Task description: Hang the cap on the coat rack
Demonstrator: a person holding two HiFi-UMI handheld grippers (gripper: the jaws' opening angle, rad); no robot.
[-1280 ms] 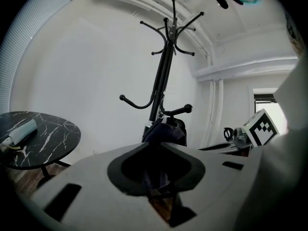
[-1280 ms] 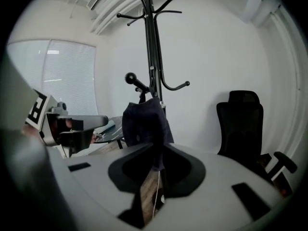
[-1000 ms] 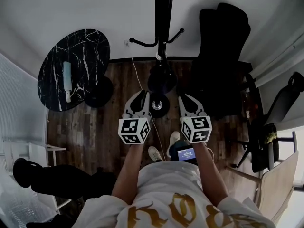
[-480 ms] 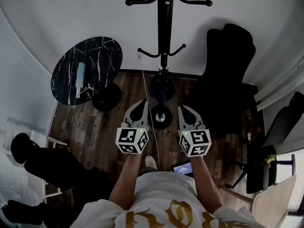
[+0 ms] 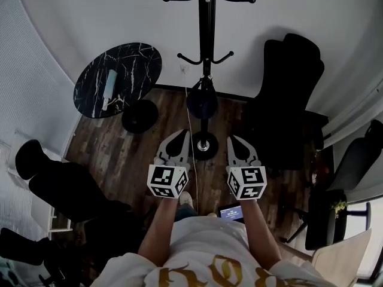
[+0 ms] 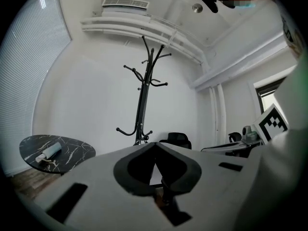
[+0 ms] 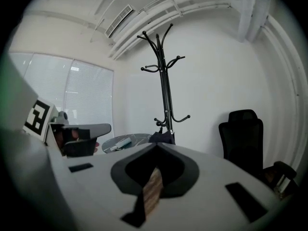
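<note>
Your left gripper (image 5: 179, 137) and right gripper (image 5: 235, 141) are both clenched on nothing, side by side above the wood floor (image 5: 125, 154). The coat rack (image 5: 206, 34) stands at 12 o'clock. The dark cap (image 5: 201, 102) sits low against its pole, well apart from both grippers.

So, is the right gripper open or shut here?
Shut. The right gripper shows its jaw tips touching in its own view, with nothing clamped between them.

coat rack (image 5: 207, 40), black chair (image 5: 287, 100), marble table (image 5: 136, 69)
</note>
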